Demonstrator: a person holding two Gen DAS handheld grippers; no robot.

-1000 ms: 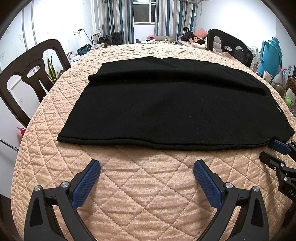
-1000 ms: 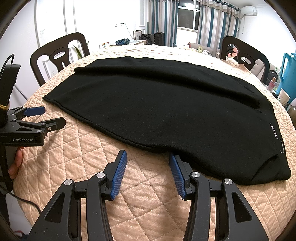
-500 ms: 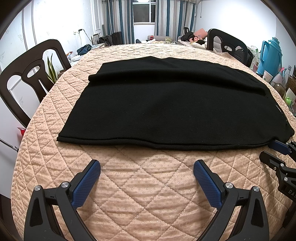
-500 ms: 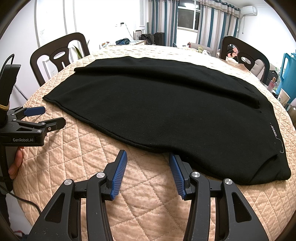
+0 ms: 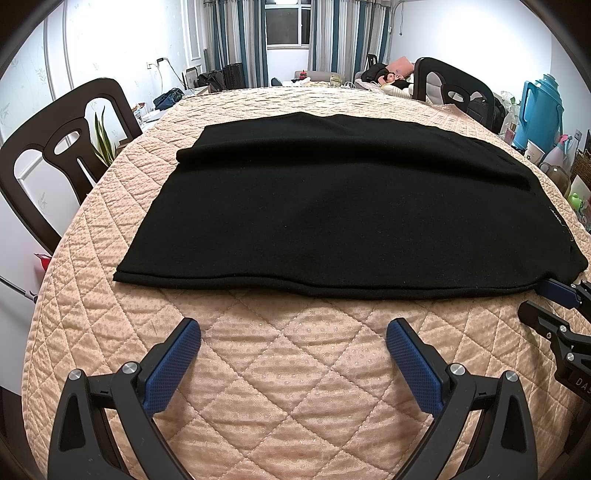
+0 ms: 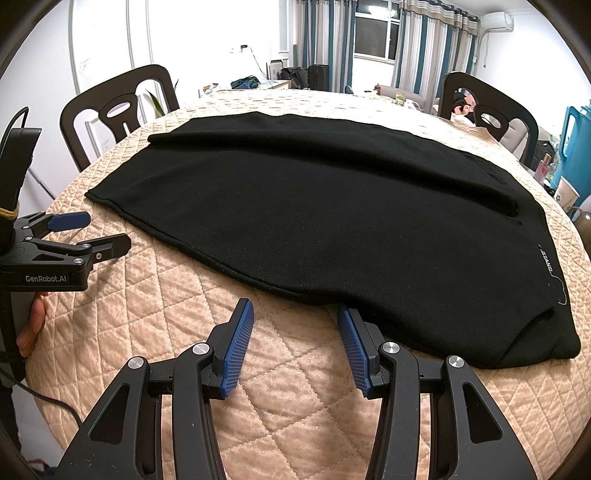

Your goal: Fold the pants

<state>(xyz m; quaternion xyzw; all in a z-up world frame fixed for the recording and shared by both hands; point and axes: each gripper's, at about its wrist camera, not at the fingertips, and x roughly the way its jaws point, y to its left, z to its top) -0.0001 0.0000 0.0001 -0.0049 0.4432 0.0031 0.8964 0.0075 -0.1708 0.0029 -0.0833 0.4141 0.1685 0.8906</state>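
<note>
Black pants [image 5: 343,218] flat on quilted table cover [image 5: 295,369] | L gripper [image 5: 293,332] fingers spread wide, empty, short of near hem | R gripper [image 6: 295,314] fingers apart, empty, R finger at hem edge.

Both views bright, even indoor light, prob. from overhead; window [image 5: 286,33] panes look dark, so little light from outside. White walls near blown out at upper left. Black pants [image 5: 332,206] swallow detail, folds barely readable. Soft, weak shadows under left gripper [image 5: 293,343] and right gripper [image 6: 295,332] on the quilted table cover [image 5: 295,387]. Strong fisheye bend; dark vignette at corners. Foreground sharp, far room slightly soft. No motion blur.
</note>
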